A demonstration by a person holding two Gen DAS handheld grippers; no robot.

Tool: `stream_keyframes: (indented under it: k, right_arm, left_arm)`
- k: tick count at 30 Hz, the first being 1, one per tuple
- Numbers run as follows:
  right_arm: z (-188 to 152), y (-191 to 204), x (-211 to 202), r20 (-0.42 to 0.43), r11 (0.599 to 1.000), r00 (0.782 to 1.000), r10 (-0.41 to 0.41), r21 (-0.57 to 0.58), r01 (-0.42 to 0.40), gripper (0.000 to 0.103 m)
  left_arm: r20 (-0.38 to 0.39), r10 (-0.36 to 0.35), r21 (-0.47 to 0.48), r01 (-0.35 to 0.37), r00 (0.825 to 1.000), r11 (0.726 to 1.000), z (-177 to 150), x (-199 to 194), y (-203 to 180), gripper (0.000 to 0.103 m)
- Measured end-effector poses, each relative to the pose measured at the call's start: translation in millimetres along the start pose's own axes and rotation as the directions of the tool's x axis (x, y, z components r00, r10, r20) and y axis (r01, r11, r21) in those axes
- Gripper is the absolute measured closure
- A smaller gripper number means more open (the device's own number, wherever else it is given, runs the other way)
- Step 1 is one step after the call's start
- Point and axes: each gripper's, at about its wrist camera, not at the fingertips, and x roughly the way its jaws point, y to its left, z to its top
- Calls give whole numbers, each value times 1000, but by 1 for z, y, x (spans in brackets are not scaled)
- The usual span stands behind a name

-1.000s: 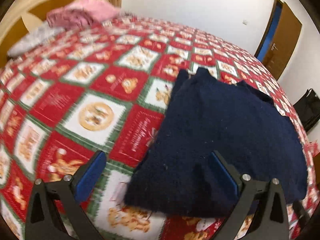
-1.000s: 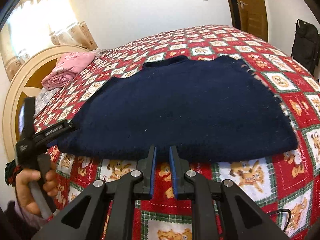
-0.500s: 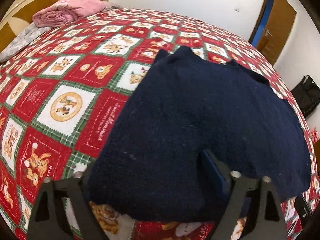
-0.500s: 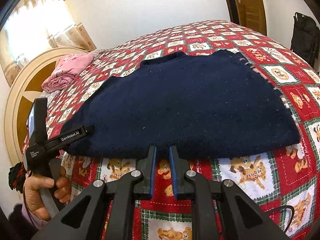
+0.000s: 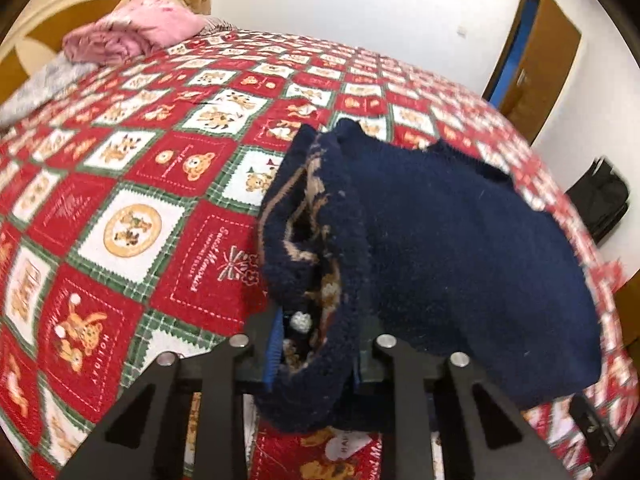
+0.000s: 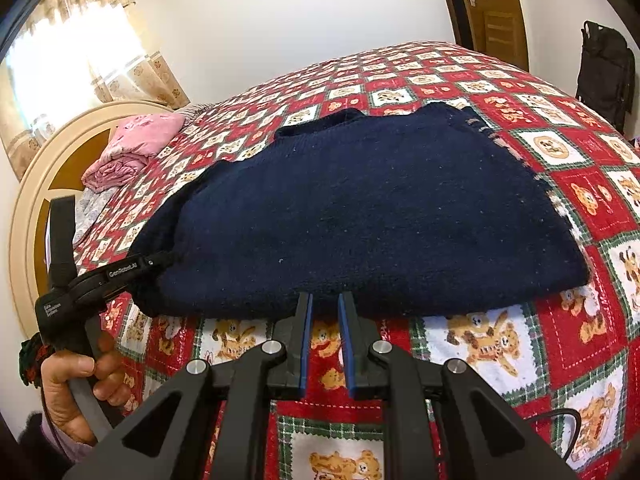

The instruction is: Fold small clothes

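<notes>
Since the earlier frame, the navy knitted sweater (image 5: pixel 460 240) edge has been gathered between the closing left hand-held gripper (image 5: pixel 312 356), tan-patterned underside exposed, on the bed; the right hand-held gripper (image 6: pixel 324 312), nearly together, holds nothing.

Fuzzy navy knit sweater (image 6: pixel 360 208), printed cotton-look bedspread (image 5: pixel 132 184), matt black plastic right hand-held gripper (image 6: pixel 324 344), glossy wooden headboard (image 6: pixel 28 184)

Home bedroom: ahead of my jaws a quilted bedspread (image 6: pixel 560 168), curved headboard (image 6: pixel 36 184), curtains (image 6: pixel 132 60), door (image 6: pixel 492 12).
</notes>
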Motion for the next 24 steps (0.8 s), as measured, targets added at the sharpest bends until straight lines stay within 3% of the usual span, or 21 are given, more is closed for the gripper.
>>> stream_keyframes:
  k: [2, 4, 6, 8, 12, 14, 15, 16, 17, 20, 22, 24]
  right_arm:
    - [7, 2, 3, -10, 1000, 1000, 23, 4, -23, 89]
    - [12, 6, 6, -20, 999, 999, 50, 12, -50, 89]
    - [20, 12, 12, -41, 995, 994, 100, 12, -100, 89]
    - [27, 18, 18, -66, 990, 988, 138, 14, -138, 89]
    - [48, 33, 45, -174, 961, 945, 277, 70, -269, 88]
    - [60, 40, 61, -224, 934, 908, 353, 135, -330, 72]
    - [66, 44, 69, -230, 919, 892, 389, 164, -359, 52]
    - [72, 49, 73, -219, 903, 879, 423, 185, -388, 40]
    - [79, 57, 79, -212, 886, 865, 456, 199, -418, 38]
    - [98, 82, 96, -252, 889, 854, 455, 170, -424, 38]
    - [111, 110, 113, -309, 922, 870, 385, 78, -380, 38]
    - [121, 138, 134, -361, 929, 867, 343, -4, -369, 38]
  left_arm:
    - [0, -28, -33, 28, 1000, 999, 0, 2, 8, 77]
    - [-9, -34, -52, 33, 999, 998, 0, 6, 12, 69]
    - [-21, -28, -81, 26, 999, 996, 0, 8, 18, 47]
    - [-35, -29, -143, 24, 999, 989, -2, 13, 29, 35]
    - [0, -95, -209, 93, 995, 973, -7, 12, 40, 35]
    - [22, -136, -265, 137, 990, 955, -9, 10, 48, 35]
    - [27, -153, -287, 154, 988, 945, -9, 9, 50, 35]
    - [34, -171, -316, 173, 985, 933, -11, 7, 54, 35]
    - [39, -183, -335, 185, 982, 924, -12, 5, 55, 35]
    - [32, -171, -295, 173, 985, 940, -13, 5, 50, 35]
    - [33, -163, -286, 166, 986, 944, -13, 6, 48, 35]
    - [49, -176, -310, 182, 983, 933, -13, 6, 50, 39]
